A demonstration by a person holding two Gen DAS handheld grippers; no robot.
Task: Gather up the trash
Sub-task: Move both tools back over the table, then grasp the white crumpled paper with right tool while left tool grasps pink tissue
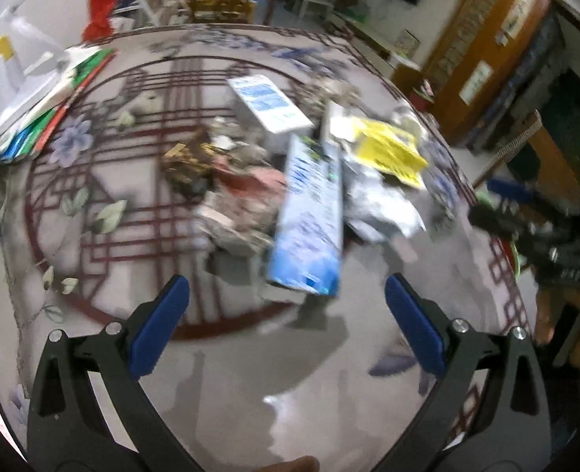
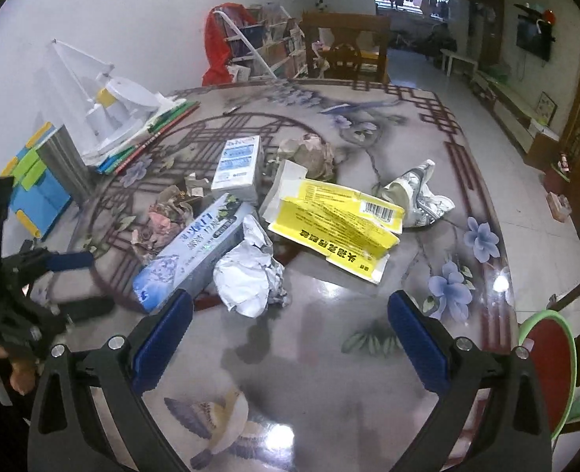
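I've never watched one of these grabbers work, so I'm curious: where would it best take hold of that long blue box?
Probably the near end of the long blue box, coming from the table's front edge. The box lies flat and narrow, so open jaws can straddle its width; farther along, crumpled white paper presses against its side.

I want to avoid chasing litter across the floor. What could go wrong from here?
The long blue box leans on crumpled white paper; pulling either may shift the other. The torn yellow carton lies flat, so open fingers could slide it on the glossy table. The left wrist view is blurred, so aim may suffer.
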